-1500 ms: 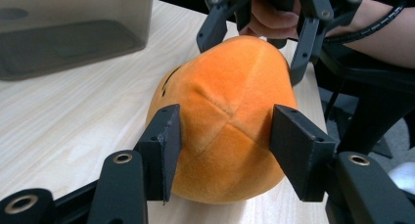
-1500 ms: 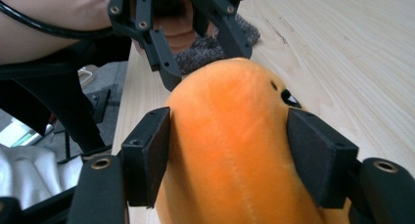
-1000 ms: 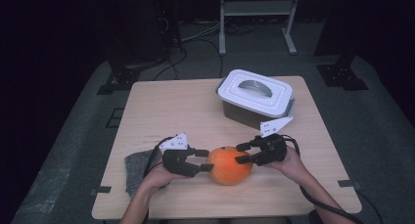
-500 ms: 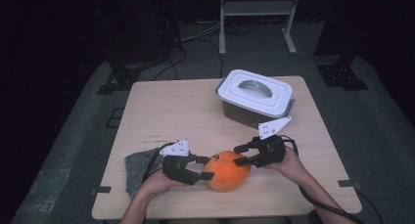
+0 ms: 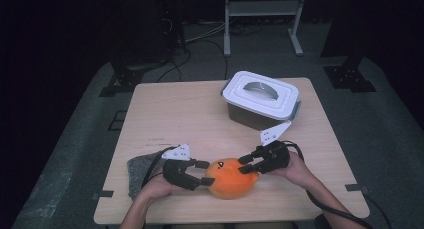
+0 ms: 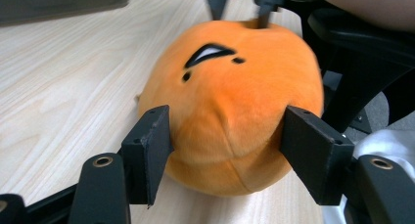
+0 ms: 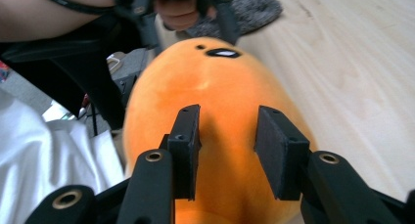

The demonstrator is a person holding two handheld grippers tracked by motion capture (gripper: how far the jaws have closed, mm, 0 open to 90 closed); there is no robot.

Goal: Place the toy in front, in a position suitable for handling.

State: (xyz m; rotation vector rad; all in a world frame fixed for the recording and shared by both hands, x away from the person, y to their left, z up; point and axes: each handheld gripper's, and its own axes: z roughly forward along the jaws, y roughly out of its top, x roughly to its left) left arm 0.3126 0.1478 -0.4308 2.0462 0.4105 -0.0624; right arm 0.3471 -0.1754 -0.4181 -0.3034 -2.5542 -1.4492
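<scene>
An orange plush toy [image 5: 230,179] with a small black-and-white face lies on the wooden table [image 5: 175,114] near its front edge. My left gripper [image 5: 209,173] reaches it from the left. In the left gripper view its jaws [image 6: 227,136] flank the plush [image 6: 230,101] and have just been opening; the pads sit at its sides without denting it. My right gripper [image 5: 243,165] comes from the right. Its jaws [image 7: 227,114] have just been closing on the top of the plush [image 7: 215,87], with a ridge of fabric between the pads.
A grey box with a white handled lid [image 5: 261,99] stands at the back right of the table. A grey cloth [image 5: 142,169] lies under my left forearm near the front left. Dark floor, cables and stand legs surround the table.
The right jaws have narrowed over the plush's top and the left jaws have widened a little. Both hands and the plush have hardly shifted.
</scene>
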